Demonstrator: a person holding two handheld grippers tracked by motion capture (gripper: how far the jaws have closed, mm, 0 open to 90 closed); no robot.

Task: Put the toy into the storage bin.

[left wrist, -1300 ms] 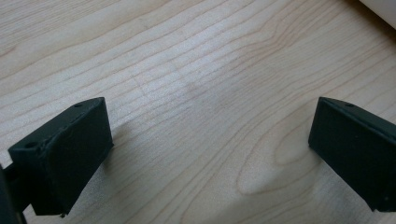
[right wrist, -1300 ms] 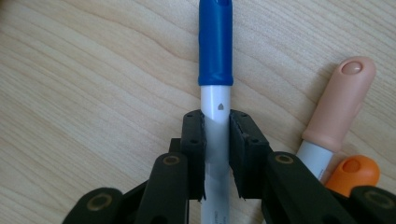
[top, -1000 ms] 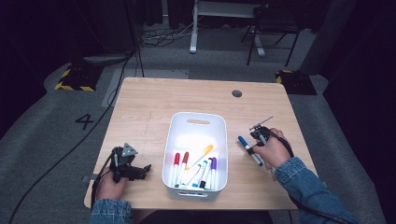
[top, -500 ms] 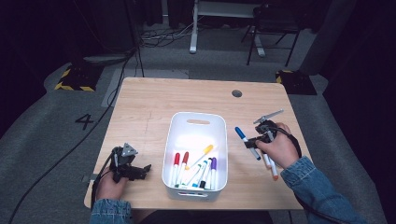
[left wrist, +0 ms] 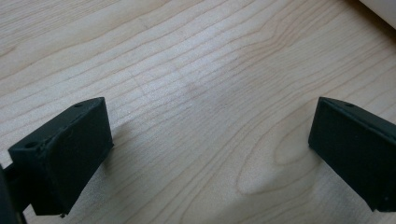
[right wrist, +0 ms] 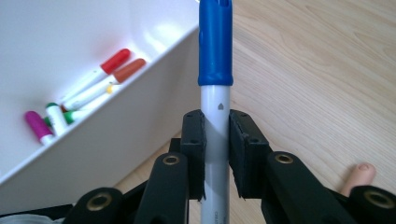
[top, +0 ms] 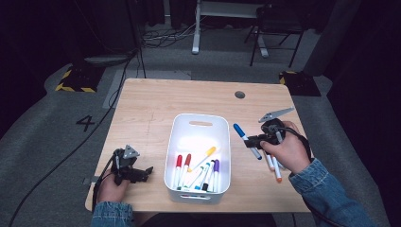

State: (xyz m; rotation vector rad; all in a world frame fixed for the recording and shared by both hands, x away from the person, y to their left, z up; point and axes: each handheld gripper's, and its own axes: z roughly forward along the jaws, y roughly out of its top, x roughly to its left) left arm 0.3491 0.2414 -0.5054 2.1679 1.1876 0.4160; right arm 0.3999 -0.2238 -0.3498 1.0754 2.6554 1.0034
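My right gripper (top: 252,140) (right wrist: 216,137) is shut on a blue-capped marker (top: 246,140) (right wrist: 215,88), gripping its grey barrel and holding it above the table just right of the white bin (top: 200,124) (right wrist: 116,135). Several markers (top: 197,170) (right wrist: 88,91) lie inside the bin. Two more markers (top: 274,166), one orange-tipped, lie on the table under the right hand. My left gripper (top: 145,173) (left wrist: 205,154) rests low over bare wood at the table's front left, jaws wide open with nothing between them.
The wooden table (top: 156,104) has a round grommet (top: 239,94) near its back edge. Chair and desk legs stand on the dark floor behind. A floor mark "4" (top: 86,123) lies to the left.
The right gripper has lifted the blue-capped marker off the table and carried it left toward the bin. The left hand has stayed put.
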